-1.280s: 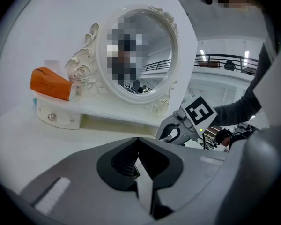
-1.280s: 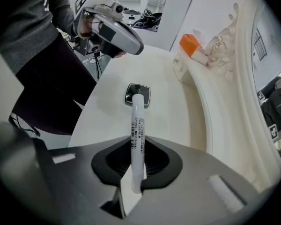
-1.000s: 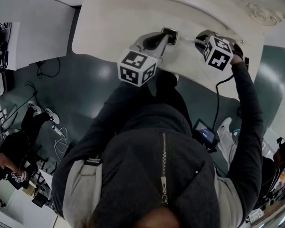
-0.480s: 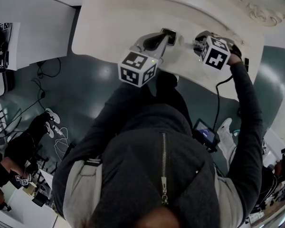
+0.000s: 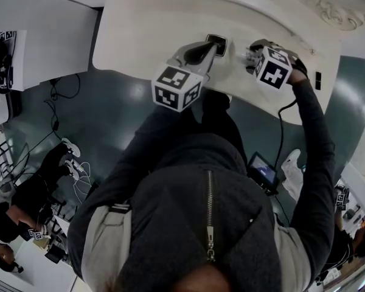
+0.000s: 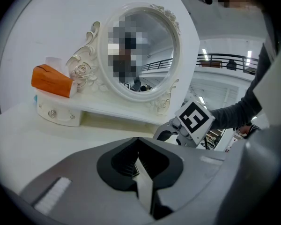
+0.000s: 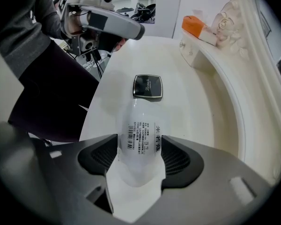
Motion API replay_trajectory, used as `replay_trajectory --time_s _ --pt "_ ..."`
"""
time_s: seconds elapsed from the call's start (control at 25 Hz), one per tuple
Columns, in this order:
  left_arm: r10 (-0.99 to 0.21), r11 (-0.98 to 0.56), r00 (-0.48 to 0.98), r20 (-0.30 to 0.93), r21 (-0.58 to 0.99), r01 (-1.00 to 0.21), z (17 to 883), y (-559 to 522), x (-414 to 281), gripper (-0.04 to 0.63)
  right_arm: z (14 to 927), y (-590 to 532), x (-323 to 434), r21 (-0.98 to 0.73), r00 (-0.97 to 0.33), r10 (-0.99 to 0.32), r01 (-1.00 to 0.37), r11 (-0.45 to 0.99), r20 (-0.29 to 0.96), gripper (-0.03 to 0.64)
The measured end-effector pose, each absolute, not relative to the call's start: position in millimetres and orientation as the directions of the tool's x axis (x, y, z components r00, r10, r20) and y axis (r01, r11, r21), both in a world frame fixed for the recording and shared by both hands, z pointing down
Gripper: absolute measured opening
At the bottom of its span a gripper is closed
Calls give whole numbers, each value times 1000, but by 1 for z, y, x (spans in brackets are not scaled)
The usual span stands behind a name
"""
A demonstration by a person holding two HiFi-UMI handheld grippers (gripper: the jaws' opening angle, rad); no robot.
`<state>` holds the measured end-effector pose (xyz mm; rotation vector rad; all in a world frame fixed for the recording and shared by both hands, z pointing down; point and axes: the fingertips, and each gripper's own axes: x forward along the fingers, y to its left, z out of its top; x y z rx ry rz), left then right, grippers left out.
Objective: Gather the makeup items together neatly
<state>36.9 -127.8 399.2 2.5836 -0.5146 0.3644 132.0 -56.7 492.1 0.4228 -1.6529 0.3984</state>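
The jaws of the right gripper [image 7: 139, 149] have just been opening, and the white bottle [image 7: 141, 135] is being left loose between them. The pads are standing at its two sides without squeezing it. The bottle is lying flat on the surface [image 7: 196, 107], label upward, with its far end just short of the black compact [image 7: 148, 86]. This is judged to be a release: the bottle is being set down in line with the compact, near it but not touching.

The jaws of the left gripper [image 6: 139, 168] are being held closed, with nothing seen between them. The gripper is being held above the front of the surface, with its tip close to the compact. Whether it is touching the compact cannot be told.

Edges and clearance:

- The front edge of the surface is running close along one side of both items — beyond it only the person's legs and the floor are being shown.
- On the opposite side, travel is being limited by the raised ornate mirror base [image 7: 243, 78]. A band of bare surface is being left open between it and the items.
- An orange pack [image 7: 194, 26] is sitting on that base, well apart from the work.

A straight upward withdrawal is judged the safest exit for the right gripper. A sideways drag is judged likely to roll the bottle toward the front edge.
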Motion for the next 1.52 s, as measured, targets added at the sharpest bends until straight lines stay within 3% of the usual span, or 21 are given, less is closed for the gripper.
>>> replay_trajectory --time_s 0.2,1.12,1.28,1.44,1.52 --pt "-289 -816 892 347 398 -419 400 -125 37 9 503 -53 133 -23 -115 -45 -526 850 992 354" --pt "-289 -818 893 346 395 -418 399 -124 43 9 507 -64 129 26 -125 -131 -618 786 983 348" --pt "-280 -834 904 325 384 -396 385 -126 45 9 457 -67 126 58 -173 -226 -660 749 959 348" --pt "-264 -864 923 280 357 -355 359 -129 59 9 378 -82 136 94 -238 -472 -811 577 849 341" --pt "-250 -880 935 253 343 -328 344 -129 68 9 336 -89 143 56 -266 -631 -895 442 729 258"
